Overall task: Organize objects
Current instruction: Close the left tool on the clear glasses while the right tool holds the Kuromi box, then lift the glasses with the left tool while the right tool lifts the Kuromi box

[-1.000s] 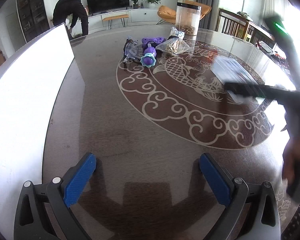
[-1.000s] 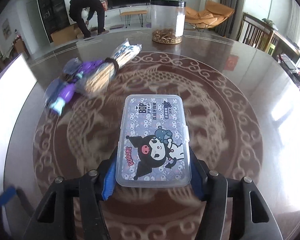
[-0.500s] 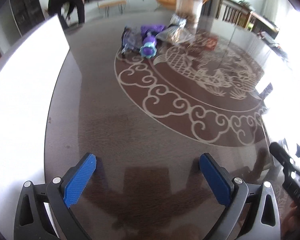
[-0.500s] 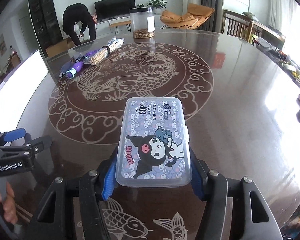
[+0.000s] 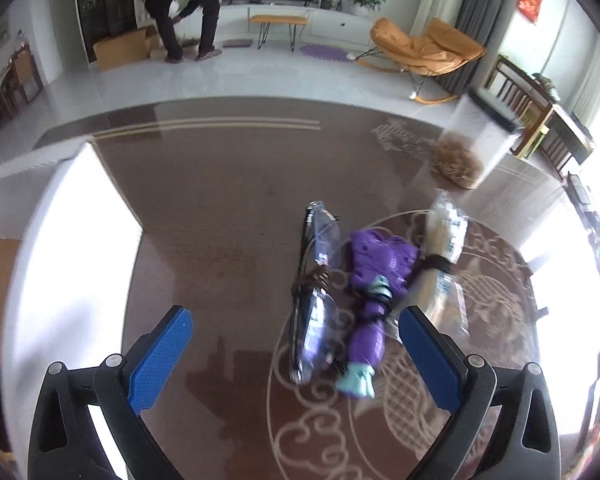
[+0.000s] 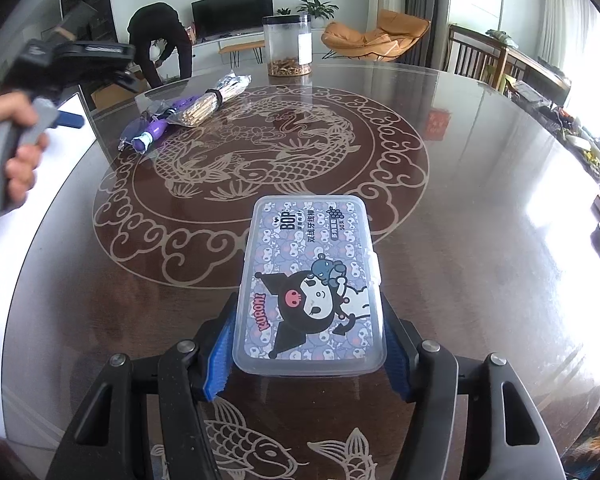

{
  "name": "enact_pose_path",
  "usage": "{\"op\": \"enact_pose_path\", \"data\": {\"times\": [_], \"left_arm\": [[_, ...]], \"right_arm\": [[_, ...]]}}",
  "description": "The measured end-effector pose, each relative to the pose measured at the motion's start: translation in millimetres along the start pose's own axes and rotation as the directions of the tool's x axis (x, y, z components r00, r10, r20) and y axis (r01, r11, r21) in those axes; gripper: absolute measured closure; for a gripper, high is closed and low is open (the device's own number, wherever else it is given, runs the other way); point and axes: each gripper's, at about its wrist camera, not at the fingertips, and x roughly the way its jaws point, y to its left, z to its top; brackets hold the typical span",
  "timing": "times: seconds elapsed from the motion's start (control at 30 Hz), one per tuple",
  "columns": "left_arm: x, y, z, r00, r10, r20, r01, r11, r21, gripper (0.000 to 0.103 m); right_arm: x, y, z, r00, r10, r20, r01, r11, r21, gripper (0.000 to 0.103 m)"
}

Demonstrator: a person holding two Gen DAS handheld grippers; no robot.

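Note:
My right gripper [image 6: 306,354] is shut on a flat plastic floss box [image 6: 310,280] with a cartoon lid, held above the round table's near side. My left gripper [image 5: 296,344] is open and hovers over a purple toy [image 5: 374,280] and a clear packet with dark contents [image 5: 314,300], which lie between its blue pads [image 5: 160,354]. A tied bundle of sticks in a clear bag [image 5: 440,264] lies just right of the toy. These items also show far left in the right wrist view: toy [image 6: 154,128], bundle [image 6: 212,100]. The left gripper [image 6: 70,120] shows there too, hand-held.
A round dark table [image 6: 480,200] with a pale dragon-and-fish pattern carries everything. A clear jar with brown contents [image 6: 287,46] stands at its far side. A white box [image 5: 68,264] sits at the table's left edge. A person bends over in the room behind.
My left gripper has swung forward across the table and now hovers over the purple toy and packet. My right gripper has pulled back slightly with the floss box still held.

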Motion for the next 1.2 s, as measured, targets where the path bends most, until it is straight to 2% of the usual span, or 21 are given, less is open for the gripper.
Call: {"op": "enact_pose_path", "data": {"times": [0.07,0.13,0.23,0.27,0.3,0.37,0.43,0.63,0.83,1.03,1.2], "left_arm": [[20.8,1.7,5.7,0.999,0.023,-0.025,-0.024,1.000,-0.010,0.009],[38.5,3.3,12.5,0.998,0.044,-0.041,-0.045,0.999,-0.012,0.010],[52.3,1.2,12.0,0.996,0.072,-0.052,-0.072,0.997,0.008,0.021],[52.3,-2.4,11.6,0.995,0.093,-0.032,-0.091,0.995,0.035,0.032],[51.8,-4.9,11.0,0.995,0.100,-0.018,-0.099,0.994,0.053,0.038],[48.6,-6.9,7.2,0.996,0.089,0.014,-0.089,0.993,0.073,0.065],[45.0,-5.0,1.0,0.996,0.086,0.038,-0.089,0.993,0.076,0.074],[27.7,2.7,-34.8,0.991,0.111,0.079,-0.116,0.992,0.058,0.076],[-4.2,6.9,-95.9,0.989,0.133,0.067,-0.133,0.991,-0.002,0.076],[-41.4,-0.3,-173.9,0.990,0.104,0.096,-0.113,0.990,0.086,0.076],[-66.1,-7.2,-218.3,0.993,0.067,0.100,-0.082,0.984,0.157,0.075]], "right_arm": [[0.3,0.9,-0.1,1.000,-0.004,0.000,0.004,1.000,-0.005,0.039],[0.4,1.9,-0.1,1.000,-0.007,0.001,0.007,1.000,-0.009,0.039],[1.3,2.8,0.4,1.000,-0.005,0.002,0.005,1.000,-0.009,0.039],[1.2,2.8,0.5,1.000,-0.005,0.002,0.005,1.000,-0.009,0.038],[1.5,2.9,0.7,1.000,-0.004,0.003,0.004,1.000,-0.010,0.038],[2.0,3.6,0.4,1.000,-0.005,0.003,0.005,1.000,-0.009,0.037],[2.2,3.4,0.6,1.000,-0.004,0.004,0.004,1.000,-0.010,0.037],[2.5,3.7,0.4,1.000,-0.004,0.004,0.004,1.000,-0.009,0.037],[3.5,4.0,0.7,1.000,0.001,0.004,-0.001,1.000,-0.005,0.037],[3.8,5.0,0.8,1.000,0.002,0.005,-0.002,1.000,-0.004,0.037],[3.9,6.8,0.0,1.000,-0.005,0.004,0.005,1.000,-0.012,0.037]]}}
